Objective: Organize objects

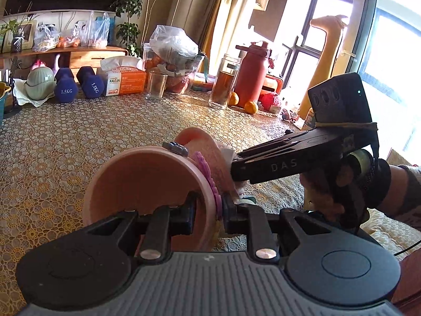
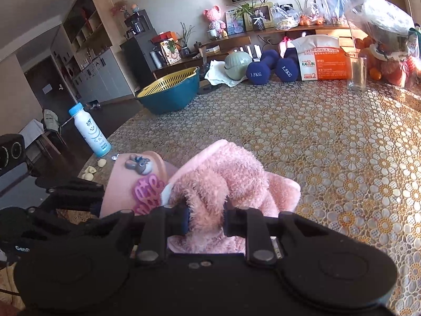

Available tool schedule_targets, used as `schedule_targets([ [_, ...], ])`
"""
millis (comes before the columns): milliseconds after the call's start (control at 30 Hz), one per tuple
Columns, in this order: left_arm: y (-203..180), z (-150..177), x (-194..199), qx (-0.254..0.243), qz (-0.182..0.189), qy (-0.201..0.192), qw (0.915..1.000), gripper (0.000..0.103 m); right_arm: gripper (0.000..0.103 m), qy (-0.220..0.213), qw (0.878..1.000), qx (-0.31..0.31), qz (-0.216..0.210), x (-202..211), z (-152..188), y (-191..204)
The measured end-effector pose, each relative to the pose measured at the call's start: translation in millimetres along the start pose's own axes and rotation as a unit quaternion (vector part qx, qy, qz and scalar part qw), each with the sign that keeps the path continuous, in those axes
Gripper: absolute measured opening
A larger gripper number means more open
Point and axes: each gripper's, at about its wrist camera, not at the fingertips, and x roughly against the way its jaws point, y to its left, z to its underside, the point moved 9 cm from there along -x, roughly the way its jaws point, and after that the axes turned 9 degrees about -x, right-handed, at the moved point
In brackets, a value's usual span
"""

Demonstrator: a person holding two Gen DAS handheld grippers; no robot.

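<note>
A pink cup-shaped holder point(image 1: 136, 184) with a grey bunny charm point(image 1: 175, 147) and a purple flower on its wall is tipped on its side over the lace tablecloth. My left gripper point(image 1: 208, 210) is shut on its rim. A fluffy pink towel point(image 2: 223, 173) is bunched against the holder point(image 2: 126, 184). My right gripper point(image 2: 206, 218) is shut on the towel, right beside the holder. The right gripper also shows in the left wrist view point(image 1: 236, 168), reaching in from the right.
At the table's back stand two blue dumbbells point(image 1: 76, 84), a tissue box point(image 1: 126, 79), an empty glass point(image 1: 156, 85), a tea jar point(image 1: 225, 84), a red flask point(image 1: 251, 71) and bagged fruit. A teal bowl with a yellow strainer point(image 2: 171, 89) and a milk bottle point(image 2: 90, 131) stand at the left.
</note>
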Motion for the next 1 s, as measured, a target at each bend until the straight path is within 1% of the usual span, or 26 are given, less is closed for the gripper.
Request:
schedule_targets([
  [167,1,1,-1,-0.003,-0.002,0.001,1.0,0.019,0.022,0.013,0.999,0.029,0.026,-9,9,-2],
  [333,3,0,-2,-0.001,-0.001,0.0,1.0,0.019,0.022,-0.005,0.998,0.039,0.043,7,3,-3],
  [367,4,0,-2,0.0,0.0,-0.001,1.0,0.019,0.022,-0.008,0.998,0.037,0.04,13,2,-2],
  [500,4,1,-1,0.0,0.001,-0.002,1.0,0.019,0.022,-0.028,0.999,0.026,-0.003,35,-7,9],
  [567,4,1,-1,0.0,0.001,-0.001,1.0,0.019,0.022,-0.032,0.999,0.023,-0.024,40,-10,17],
  [667,2,1,-2,-0.003,-0.001,0.001,1.0,0.02,0.022,-0.024,0.999,0.034,-0.006,28,-7,21],
  [733,1,1,-1,-0.004,-0.001,0.002,1.0,0.02,0.022,-0.014,0.999,0.032,0.013,17,-2,17],
  [833,0,0,-2,-0.012,-0.007,0.003,0.9999,0.019,0.022,-0.005,0.999,0.027,0.027,6,6,12],
  [900,-2,0,-1,-0.023,-0.012,0.005,0.9997,0.02,0.022,-0.001,0.999,0.023,0.034,2,8,8],
  [1000,-7,1,0,-0.054,-0.023,0.009,0.9983,0.021,0.022,0.005,0.999,0.014,0.044,-4,10,3],
])
